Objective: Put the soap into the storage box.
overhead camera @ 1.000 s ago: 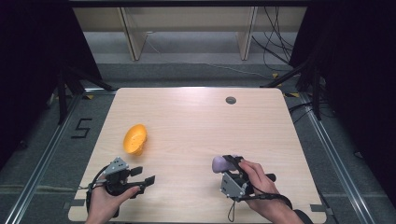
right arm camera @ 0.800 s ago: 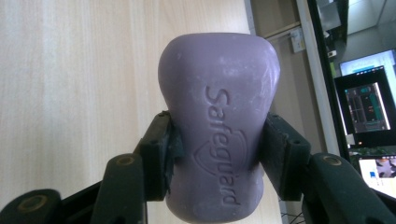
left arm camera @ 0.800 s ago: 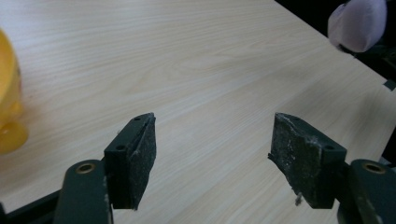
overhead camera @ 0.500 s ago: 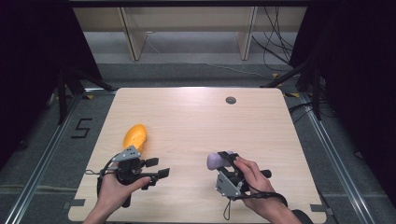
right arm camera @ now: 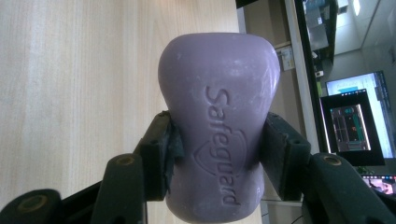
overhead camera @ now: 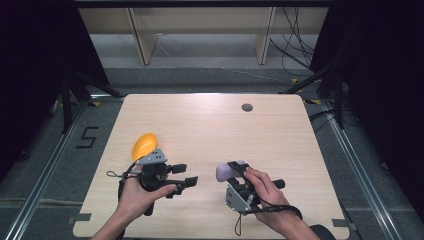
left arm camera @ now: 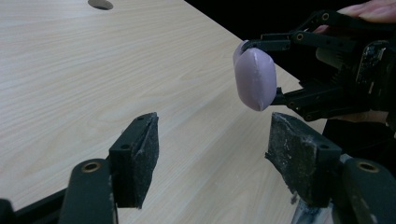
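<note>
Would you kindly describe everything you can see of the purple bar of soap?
The bar of soap is pale purple, smooth and rounded, waisted in the middle, with "Safeguard" and a shield outline pressed into its face. It looks solid and slightly scuffed. The right gripper clamps it at the waist between both black pads, holding it just above the table.

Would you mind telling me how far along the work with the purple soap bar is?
Done: the right tool is shut on the soap bar, held off the table. In hand: the left tool, jaws just narrowing with nothing between them, points at the bar. Left: a likely handover; the orange object lies untouched.
</note>
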`<action>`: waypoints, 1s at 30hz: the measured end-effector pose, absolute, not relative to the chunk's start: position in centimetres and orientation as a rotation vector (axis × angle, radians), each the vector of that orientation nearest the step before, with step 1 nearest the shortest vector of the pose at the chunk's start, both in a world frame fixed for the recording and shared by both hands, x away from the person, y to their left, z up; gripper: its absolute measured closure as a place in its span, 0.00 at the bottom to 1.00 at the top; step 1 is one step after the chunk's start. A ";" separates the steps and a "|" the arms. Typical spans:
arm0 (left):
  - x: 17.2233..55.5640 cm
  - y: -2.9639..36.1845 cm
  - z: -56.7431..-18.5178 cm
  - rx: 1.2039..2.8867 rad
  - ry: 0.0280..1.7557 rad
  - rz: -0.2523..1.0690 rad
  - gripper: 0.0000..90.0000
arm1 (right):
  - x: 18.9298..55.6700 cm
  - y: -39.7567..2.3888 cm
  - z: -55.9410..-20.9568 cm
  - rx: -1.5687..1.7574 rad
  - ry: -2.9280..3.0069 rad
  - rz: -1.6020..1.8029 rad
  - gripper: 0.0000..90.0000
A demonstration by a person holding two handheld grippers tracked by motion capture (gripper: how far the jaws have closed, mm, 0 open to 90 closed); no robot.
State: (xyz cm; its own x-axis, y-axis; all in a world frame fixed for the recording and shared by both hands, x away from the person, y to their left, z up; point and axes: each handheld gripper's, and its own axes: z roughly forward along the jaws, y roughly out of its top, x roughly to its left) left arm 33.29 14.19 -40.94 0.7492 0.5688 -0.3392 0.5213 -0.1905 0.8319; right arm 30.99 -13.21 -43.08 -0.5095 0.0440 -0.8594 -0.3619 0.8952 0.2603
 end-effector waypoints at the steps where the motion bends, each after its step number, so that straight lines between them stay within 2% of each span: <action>1: 33.2 14.2 -40.8 1.860 0.852 0.064 0.37 | 31.0 -13.2 -43.1 -0.226 2.051 0.514 0.56; 6: 33.3 13.7 -40.8 1.844 0.841 0.043 0.38 | 30.6 -12.9 -43.2 -0.161 2.058 0.500 0.56; 12: 33.4 12.8 -40.4 1.840 0.824 0.031 0.40 | 31.1 -12.5 -42.8 -0.270 2.008 0.478 0.56; 18: 33.7 11.5 -40.3 1.843 0.814 0.019 0.41 | 30.6 -12.4 -43.1 -0.147 2.031 0.490 0.56; 26: 34.3 9.9 -40.5 1.818 0.836 -0.035 0.44 | 31.1 -12.2 -42.8 -0.259 1.997 0.464 0.56; 30: 34.5 9.3 -40.7 1.811 0.838 -0.040 0.45 | 30.9 -12.2 -43.0 -0.209 2.005 0.476 0.56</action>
State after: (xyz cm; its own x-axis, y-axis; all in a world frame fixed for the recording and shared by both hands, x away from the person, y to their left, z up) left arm 34.50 9.26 -40.73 0.7505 0.5196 -0.4084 0.5565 -0.1638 0.8145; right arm 30.91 -12.17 -42.97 -0.4650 0.0573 -0.8834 -0.3458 0.9069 0.2408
